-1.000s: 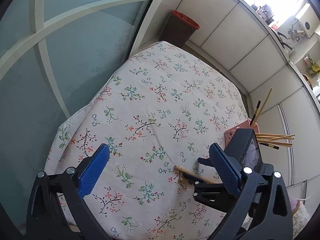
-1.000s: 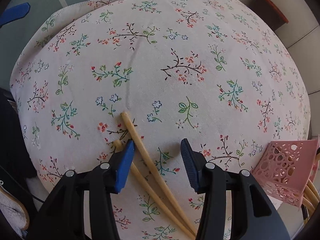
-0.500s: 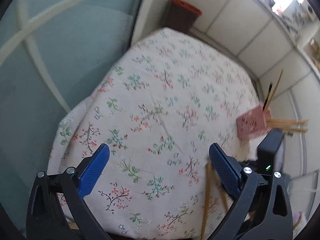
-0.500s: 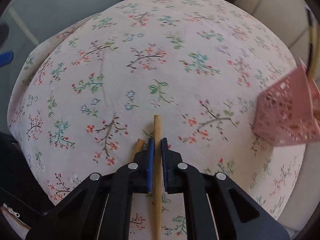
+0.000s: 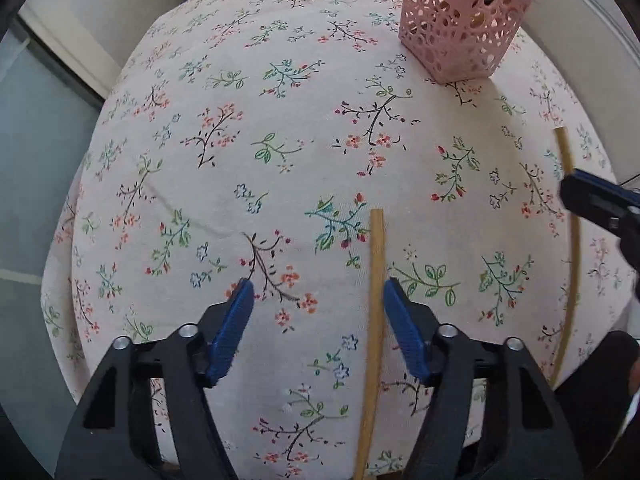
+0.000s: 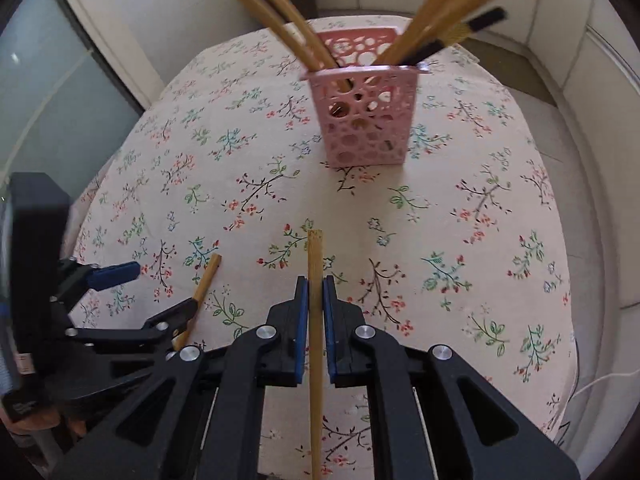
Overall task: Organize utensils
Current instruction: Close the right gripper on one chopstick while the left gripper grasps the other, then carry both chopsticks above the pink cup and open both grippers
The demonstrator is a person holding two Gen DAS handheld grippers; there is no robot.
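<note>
Left-wrist view, lower left to centre: left hand-held gripper (image 5: pixel 316 300) spread wide, blue pads apart, nothing between them in contact. Bamboo chopstick (image 5: pixel 374 320) flat on the floral tabletop (image 5: pixel 240 120), running bottom to centre of frame, lying just inside the right-side pad, contact not discernible. Upper right of same frame: pink perforated holder (image 5: pixel 452 36) upright on the cloth, several chopsticks leaning out over its rim. Far right edge: second chopstick (image 5: pixel 572 248) crossing behind a dark blurred gripper body. Right-wrist view, lower left: other gripper's black frame and one blue pad, with the loose chopstick passing beside it. Bottom centre: right hand-held gripper (image 6: pixel 315 312) closed narrow on the second chopstick, stick pinched between both pads, its tip projecting forward toward frame centre. Upper centre: holder standing well apart beyond the tip, bundles of bamboo chopsticks (image 6: pixel 280 4) fanning out left and right, one dark-tipped among the right bundle.
</note>
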